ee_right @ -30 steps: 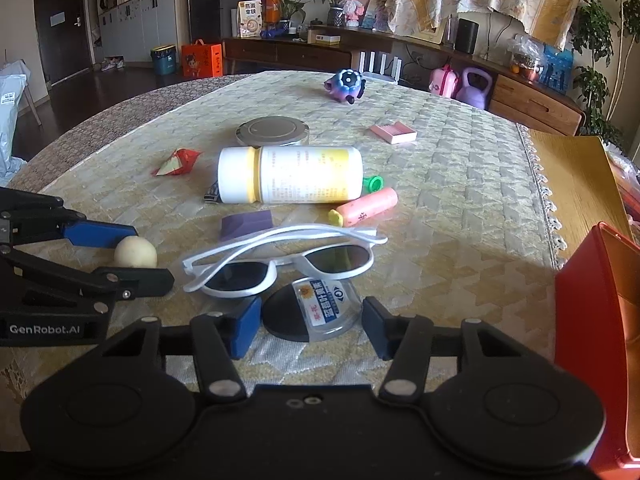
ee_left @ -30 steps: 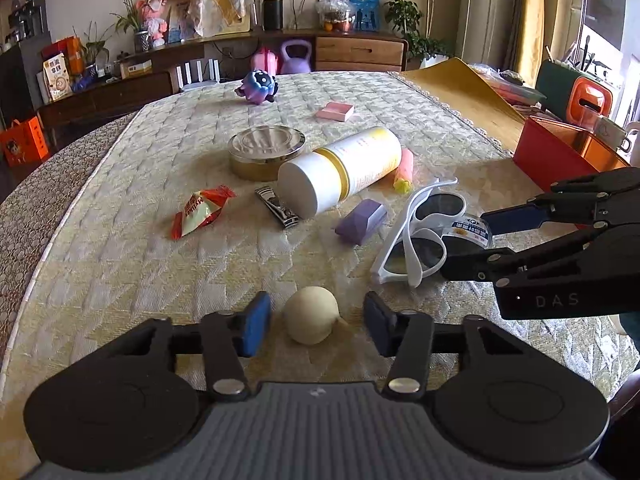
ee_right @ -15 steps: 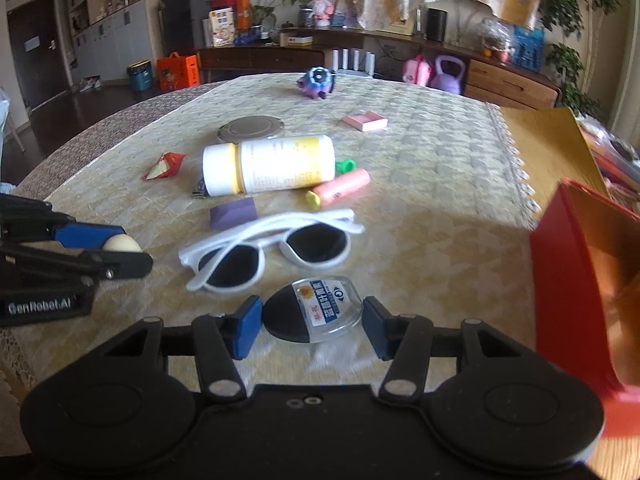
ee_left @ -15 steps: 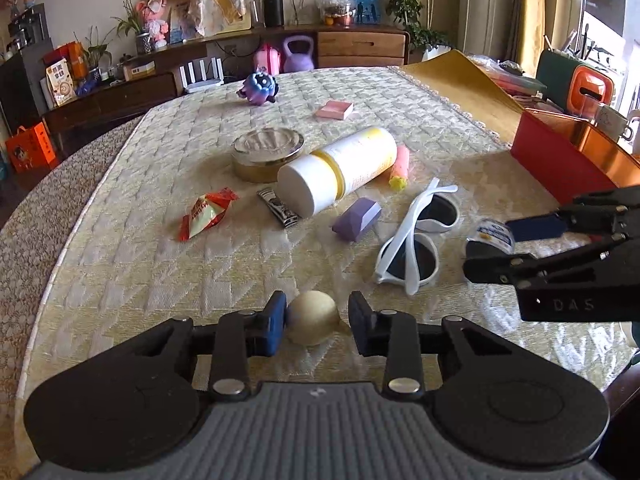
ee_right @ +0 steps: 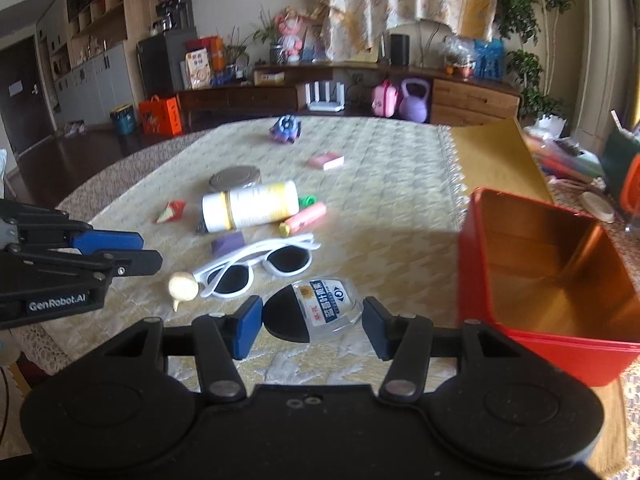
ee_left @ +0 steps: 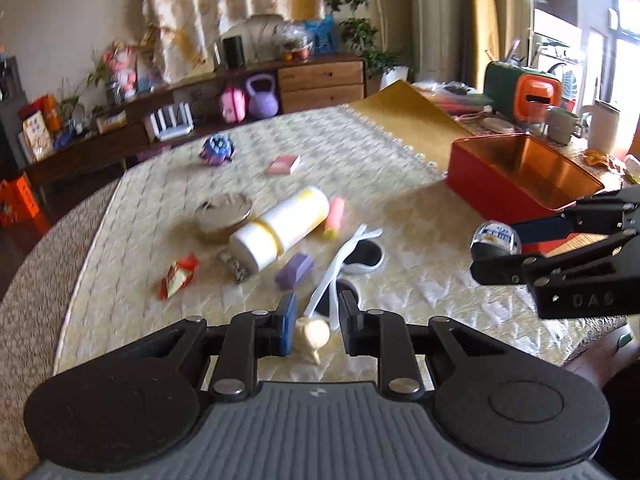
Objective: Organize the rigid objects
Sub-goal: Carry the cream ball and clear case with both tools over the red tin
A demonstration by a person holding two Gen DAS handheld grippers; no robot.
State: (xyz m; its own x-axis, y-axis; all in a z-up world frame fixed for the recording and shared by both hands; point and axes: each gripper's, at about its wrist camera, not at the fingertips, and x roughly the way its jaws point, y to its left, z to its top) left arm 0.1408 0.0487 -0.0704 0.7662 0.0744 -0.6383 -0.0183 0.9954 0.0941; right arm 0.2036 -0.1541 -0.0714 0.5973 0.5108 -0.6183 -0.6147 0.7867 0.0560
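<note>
Up close in the left wrist view, the left gripper [ee_left: 314, 322] sits at lower centre with its jaws closing on a small cream ball [ee_left: 312, 333], which is between the pads and clear of the worktop [ee_left: 400, 200]. Behind it, white sunglasses [ee_left: 344, 264] lie on the yellow cloth, with a purple block [ee_left: 294, 276], a white-and-yellow bottle [ee_left: 280, 232], a pink marker [ee_left: 335, 213], a round tin [ee_left: 224, 216] and a red snack packet [ee_left: 178, 278] toward the middle left. At the right edge the right gripper [ee_left: 496, 246] carries a clear round case [ee_left: 495, 238], below a red box [ee_left: 516, 178] standing open at upper right.

Next, in the right wrist view, the right gripper [ee_right: 312, 324] at lower centre is about half open, its pads pressing either side of the clear round case [ee_right: 312, 314] with its black half and printed label. The red box [ee_right: 540, 280] fills the right side, very near. At the left edge the left gripper [ee_right: 148, 256] shows, the cream ball [ee_right: 183, 289] just below its tips. The sunglasses [ee_right: 256, 264] lie mid-frame, the bottle [ee_right: 250, 206] beyond them.
</note>
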